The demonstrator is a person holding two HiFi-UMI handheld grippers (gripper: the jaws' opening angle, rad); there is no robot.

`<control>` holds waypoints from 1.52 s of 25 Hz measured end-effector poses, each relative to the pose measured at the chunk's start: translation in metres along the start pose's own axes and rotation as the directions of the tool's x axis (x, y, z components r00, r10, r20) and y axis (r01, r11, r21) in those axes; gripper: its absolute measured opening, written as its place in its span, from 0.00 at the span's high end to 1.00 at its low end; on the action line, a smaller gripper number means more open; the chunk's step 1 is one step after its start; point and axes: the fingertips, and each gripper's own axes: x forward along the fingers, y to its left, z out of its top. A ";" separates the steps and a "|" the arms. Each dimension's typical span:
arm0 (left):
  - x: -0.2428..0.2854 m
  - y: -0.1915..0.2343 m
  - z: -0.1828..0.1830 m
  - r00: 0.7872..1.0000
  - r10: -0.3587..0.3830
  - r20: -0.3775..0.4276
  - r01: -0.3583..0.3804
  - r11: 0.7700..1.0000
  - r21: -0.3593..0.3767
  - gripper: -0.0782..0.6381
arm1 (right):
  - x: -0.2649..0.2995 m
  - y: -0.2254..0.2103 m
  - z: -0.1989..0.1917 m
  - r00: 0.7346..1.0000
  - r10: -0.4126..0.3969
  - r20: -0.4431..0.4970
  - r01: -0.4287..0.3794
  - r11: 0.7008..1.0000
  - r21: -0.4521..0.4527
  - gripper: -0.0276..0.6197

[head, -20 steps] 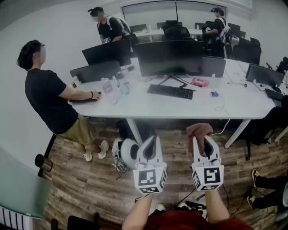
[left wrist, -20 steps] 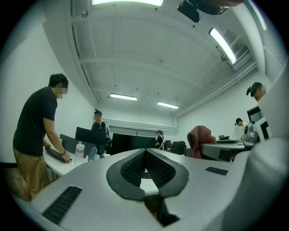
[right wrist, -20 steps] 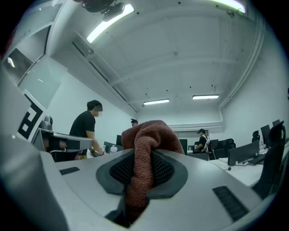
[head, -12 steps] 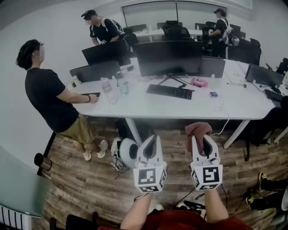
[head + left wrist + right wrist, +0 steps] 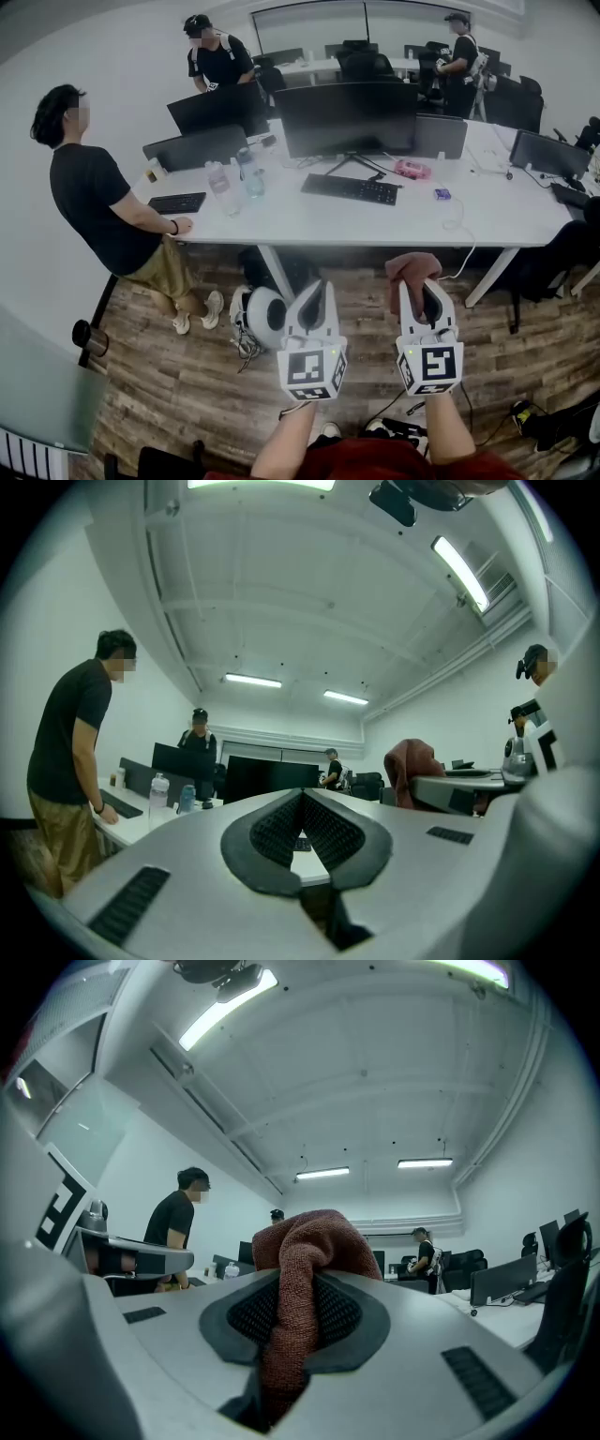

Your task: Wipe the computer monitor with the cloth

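Note:
A large dark computer monitor (image 5: 349,118) stands on the white desk (image 5: 309,220), well ahead of both grippers; it also shows far off as the monitor (image 5: 270,778) in the left gripper view. My right gripper (image 5: 418,289) is shut on a reddish-brown cloth (image 5: 412,273), which bunches up above the jaws, and the cloth (image 5: 302,1269) fills the middle of the right gripper view. My left gripper (image 5: 315,292) is shut with nothing between its jaws. Both grippers hover over the wooden floor (image 5: 178,375), short of the desk's front edge.
A keyboard (image 5: 352,189), two bottles (image 5: 232,181), a pink object (image 5: 412,170) and other monitors (image 5: 197,147) are on the desk. A person (image 5: 103,211) stands at its left end; two more stand behind. A white helmet-like object (image 5: 260,316) lies on the floor under the desk.
The person at the left has drawn the hand back off the keyboard. The two people behind have shifted a little. Both grippers stay nearly where they were.

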 end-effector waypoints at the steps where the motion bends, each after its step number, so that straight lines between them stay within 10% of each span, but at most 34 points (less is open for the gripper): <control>1: 0.001 -0.002 0.000 1.000 0.000 -0.001 0.000 1.000 -0.001 0.86 | 0.000 -0.003 -0.001 1.000 -0.005 0.003 0.005 1.000 0.004 0.84; 38: 0.130 -0.058 -0.034 0.999 -0.036 -0.004 0.036 0.999 -0.016 0.86 | 0.058 -0.128 -0.047 0.997 -0.077 -0.008 0.077 0.997 0.031 0.84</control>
